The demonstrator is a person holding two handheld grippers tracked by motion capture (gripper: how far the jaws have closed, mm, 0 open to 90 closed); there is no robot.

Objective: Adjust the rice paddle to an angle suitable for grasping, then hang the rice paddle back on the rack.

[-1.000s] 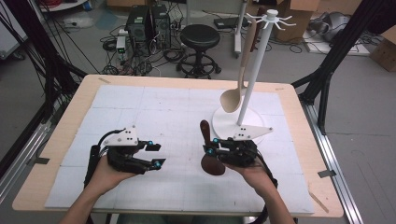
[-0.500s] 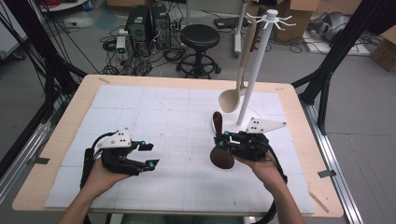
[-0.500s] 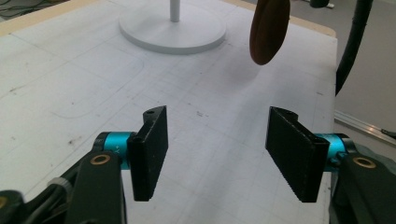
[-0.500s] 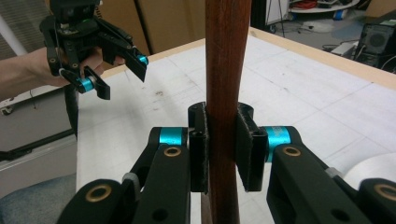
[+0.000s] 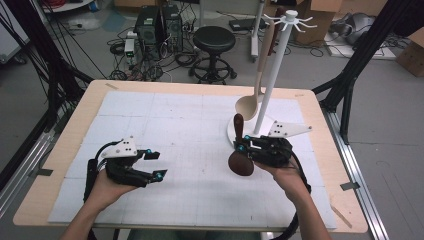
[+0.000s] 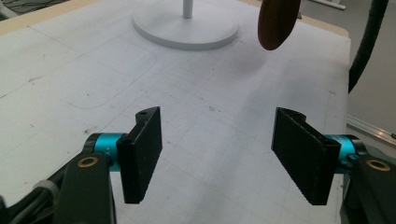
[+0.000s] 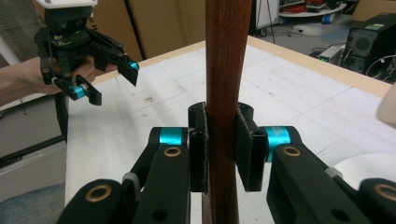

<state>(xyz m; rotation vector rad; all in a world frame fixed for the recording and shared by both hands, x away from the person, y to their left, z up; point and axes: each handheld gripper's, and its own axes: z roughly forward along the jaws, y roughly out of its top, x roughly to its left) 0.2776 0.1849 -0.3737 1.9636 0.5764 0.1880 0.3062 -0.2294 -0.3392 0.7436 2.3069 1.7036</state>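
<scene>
Thing in hand: the dark wooden spoon [image 5: 240,150] is clamped in your right tongs [image 5: 243,147], upright or nearly so, bowl end hanging below the jaws and handle tip rising above them.
Where it sits: clear of the surface [image 5: 175,130], just in front of the white stand [image 5: 272,75] and its round base; a pale wooden spoon [image 5: 255,85] hangs from the stand just beyond your right tongs.
How it should handle: judged stiff and light, solid wood that will not bend; the polished finish may be a little slippery, so it could pivot in the jaws if you swing fast.
Where to hold: on the straight handle, where the flat pads meet parallel sides. In the right gripper view the pads [image 7: 198,147] press the handle [image 7: 226,70] from both sides, partway along it.
Right tongs state: closed on the dark spoon's handle.
Right hand pose: forearm comes in from below, hand behind the tongs, jaws pointing across toward your left side.
Left tongs state: your left tongs [image 5: 152,164] are spread wide with nothing between them.
Left hand pose: low over the surface, well apart from the spoon, jaws aimed toward the stand's base [image 6: 186,23].
</scene>
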